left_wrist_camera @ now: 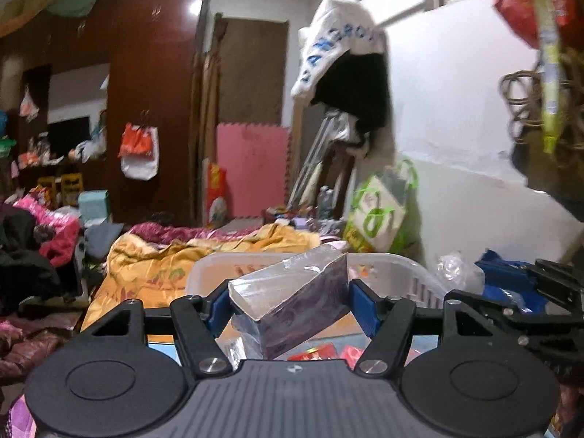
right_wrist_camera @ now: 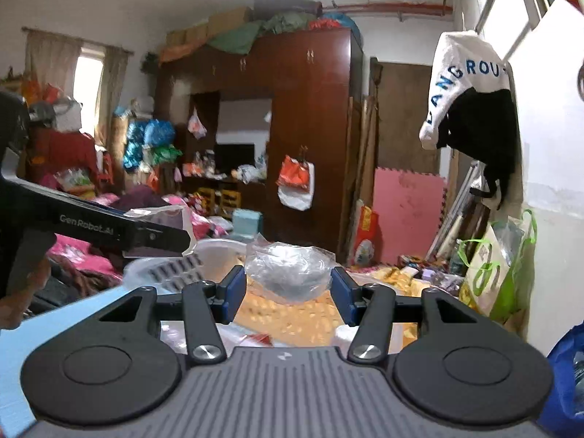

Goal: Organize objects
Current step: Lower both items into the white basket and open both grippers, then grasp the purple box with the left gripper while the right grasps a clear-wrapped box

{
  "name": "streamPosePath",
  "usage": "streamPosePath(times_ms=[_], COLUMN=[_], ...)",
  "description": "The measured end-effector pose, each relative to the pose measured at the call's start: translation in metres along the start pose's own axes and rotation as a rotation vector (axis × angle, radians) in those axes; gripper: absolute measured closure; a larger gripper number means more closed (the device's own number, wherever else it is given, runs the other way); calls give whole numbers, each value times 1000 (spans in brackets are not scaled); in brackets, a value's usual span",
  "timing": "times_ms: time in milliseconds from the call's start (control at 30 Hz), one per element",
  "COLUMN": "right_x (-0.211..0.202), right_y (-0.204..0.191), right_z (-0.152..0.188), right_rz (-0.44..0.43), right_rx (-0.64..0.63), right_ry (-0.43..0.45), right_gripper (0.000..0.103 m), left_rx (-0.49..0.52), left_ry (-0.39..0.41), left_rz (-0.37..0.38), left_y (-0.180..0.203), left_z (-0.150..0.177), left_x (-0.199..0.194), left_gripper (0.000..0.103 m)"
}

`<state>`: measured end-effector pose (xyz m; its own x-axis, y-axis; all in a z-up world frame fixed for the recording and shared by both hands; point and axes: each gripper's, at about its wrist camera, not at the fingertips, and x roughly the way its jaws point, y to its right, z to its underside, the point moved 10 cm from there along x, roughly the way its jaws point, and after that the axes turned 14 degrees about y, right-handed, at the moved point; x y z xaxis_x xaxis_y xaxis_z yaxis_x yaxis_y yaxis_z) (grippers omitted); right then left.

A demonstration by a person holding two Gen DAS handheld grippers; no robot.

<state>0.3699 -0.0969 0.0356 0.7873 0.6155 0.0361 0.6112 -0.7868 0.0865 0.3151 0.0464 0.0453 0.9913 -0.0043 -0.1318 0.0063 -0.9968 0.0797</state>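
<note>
My left gripper (left_wrist_camera: 288,304) is shut on a dark purple box in clear wrap (left_wrist_camera: 292,306), tilted, its blue pads pressing both ends. It hangs above a white plastic basket (left_wrist_camera: 408,273) on the bed. My right gripper (right_wrist_camera: 288,288) is shut on a crumpled clear plastic bag (right_wrist_camera: 288,270) holding something dark. In the right wrist view the left gripper's black body (right_wrist_camera: 109,230) crosses the left side, near the white basket (right_wrist_camera: 175,266). In the left wrist view the right gripper's black linkage (left_wrist_camera: 511,310) shows at the right edge.
An orange-yellow quilt (left_wrist_camera: 153,266) covers the bed amid piles of clothes. A dark red wardrobe (right_wrist_camera: 310,127), a pink foam mat (right_wrist_camera: 405,211) and a green-and-white bag (right_wrist_camera: 496,273) stand behind. White and black garments (right_wrist_camera: 471,109) hang on the right wall. Red packets (left_wrist_camera: 317,352) lie below the left gripper.
</note>
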Motion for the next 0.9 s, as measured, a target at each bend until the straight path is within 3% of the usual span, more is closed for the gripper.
streamPosePath(times_ms=[200,267,333,400,533,633,800,900], right_x=[5,4,-1,-10,-46,-83,-135,-149], right_y=[9,7,9,9,-2,-20,-55,-73], right_z=[10,13,12,8,11,28,73,92], right_rz=[-2,2,37,45,-9,-82,-121,-156], right_rx=[46,36,33,34,62,86,94,108], right_ry=[-30,-46,-35,-12,-10,-10,-26,-38], right_gripper=[47,38,7,1,0,0,0,0], left_rx=[-6,-10,-12,-5,25,55,57,49], left_ry=[-54,-54,-65,-66,-20,36,104,83], left_rz=[-23,-7,17,20,36,71,76,122], left_y=[-8,-5,-4,-4,-1,3,8,19], left_z=[14,13,17,21,21,32,82,112], left_x=[18,23,27,24,-10,-55,-128,-148], left_gripper=[33,32,20,18,17,10,9,9])
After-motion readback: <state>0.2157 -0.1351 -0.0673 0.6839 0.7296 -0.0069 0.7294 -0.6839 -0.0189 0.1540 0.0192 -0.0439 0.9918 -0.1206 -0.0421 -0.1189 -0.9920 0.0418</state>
